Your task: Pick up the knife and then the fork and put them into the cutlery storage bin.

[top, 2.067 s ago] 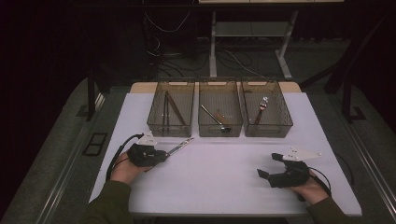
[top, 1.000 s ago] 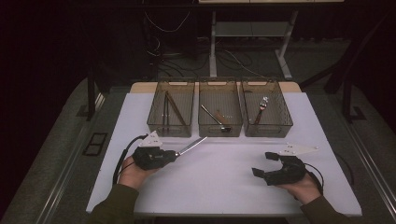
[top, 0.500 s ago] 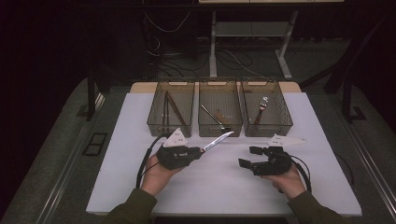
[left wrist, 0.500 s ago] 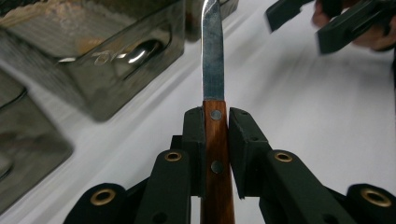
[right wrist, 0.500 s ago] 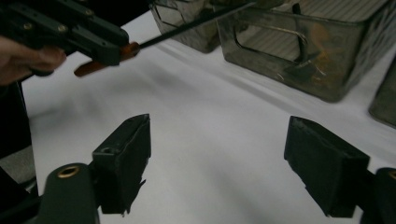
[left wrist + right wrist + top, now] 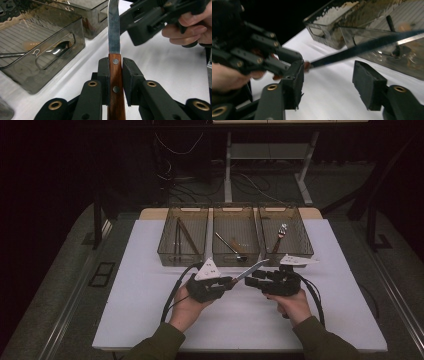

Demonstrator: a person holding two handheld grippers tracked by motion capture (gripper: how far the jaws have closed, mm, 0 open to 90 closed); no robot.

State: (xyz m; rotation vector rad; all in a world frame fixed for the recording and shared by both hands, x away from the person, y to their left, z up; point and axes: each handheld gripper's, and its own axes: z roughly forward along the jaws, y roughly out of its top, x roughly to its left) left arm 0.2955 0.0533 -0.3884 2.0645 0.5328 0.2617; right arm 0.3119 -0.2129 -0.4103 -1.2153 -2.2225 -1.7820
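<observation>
Clamping hard on the wooden handle, the left gripper (image 6: 115,82) has the knife (image 6: 248,270) pinched between its two pads, blade sticking out ahead and up off the white table (image 6: 150,300). In the high view that blade tip reaches across to the right gripper (image 6: 260,279), whose jaws have just been closing and stand apart with nothing pressed between them. The right gripper view shows the blade (image 6: 367,47) crossing above the gap between the pads, not down inside it, so this looks like a handover about to happen.

Here is the worry: if the right jaws shut now, they may catch only the thin edge, or miss it, and the knife could twist or slip. Should the left gripper let go too soon, the knife drops to the table.

Beyond the grippers sit three smoky bins; the middle bin (image 6: 235,256) holds a spoon (image 6: 53,50), and a swinging blade could knock its wall.
</observation>
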